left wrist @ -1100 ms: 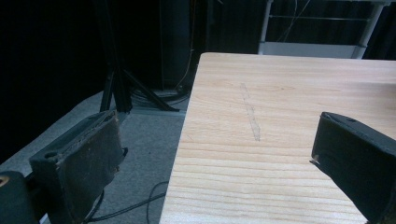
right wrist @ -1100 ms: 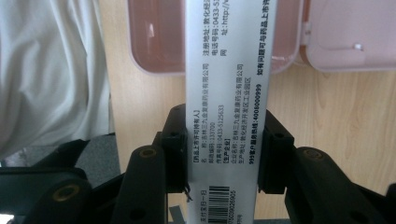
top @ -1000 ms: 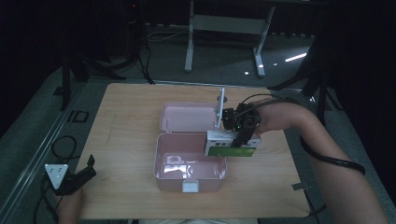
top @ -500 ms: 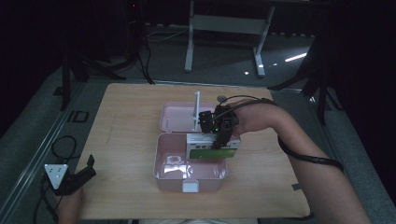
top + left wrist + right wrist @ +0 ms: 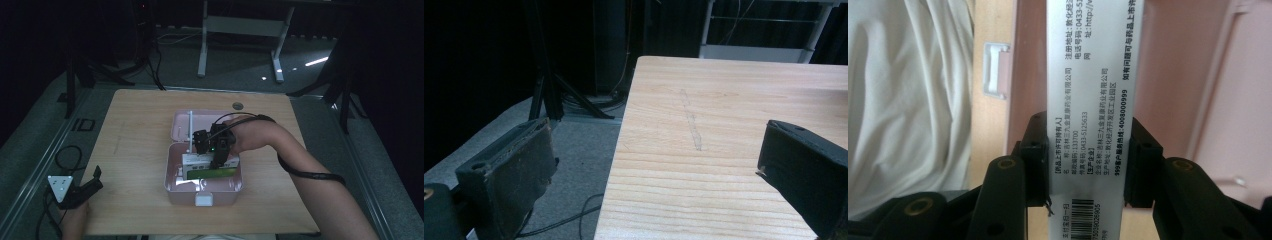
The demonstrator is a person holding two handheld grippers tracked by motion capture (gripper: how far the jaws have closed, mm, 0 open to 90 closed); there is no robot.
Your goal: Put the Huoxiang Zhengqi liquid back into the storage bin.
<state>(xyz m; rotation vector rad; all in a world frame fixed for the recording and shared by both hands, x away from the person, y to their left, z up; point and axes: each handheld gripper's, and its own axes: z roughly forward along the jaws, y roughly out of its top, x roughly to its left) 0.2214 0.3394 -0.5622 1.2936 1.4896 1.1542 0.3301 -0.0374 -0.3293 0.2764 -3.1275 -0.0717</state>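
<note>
An open pink plastic box (image 5: 172, 186) sits mid-table, its lid (image 5: 181, 125) folded back. My right gripper (image 5: 216, 151) is shut on a white and green medicine carton (image 5: 206, 171) and holds it low inside the pink tray. In the right gripper view both black pads clamp the carton's (image 5: 1091, 90) printed white face, with the pink box (image 5: 1178, 75) behind it. My left gripper (image 5: 98, 179) rests at the table's front left corner, open. In its own view my left gripper (image 5: 659, 165) has nothing between its jaws.
The wooden table (image 5: 135, 140) has bare room left of the box. A white latch (image 5: 204, 200) sits on the tray's front wall, also seen as the white latch (image 5: 996, 70). White cloth (image 5: 908, 100) lies beyond the table edge. A metal stand (image 5: 240, 30) stands on the floor behind.
My right gripper has carried the carton leftward and down, from over the box's right rim into the pink tray. The left gripper has not moved.
</note>
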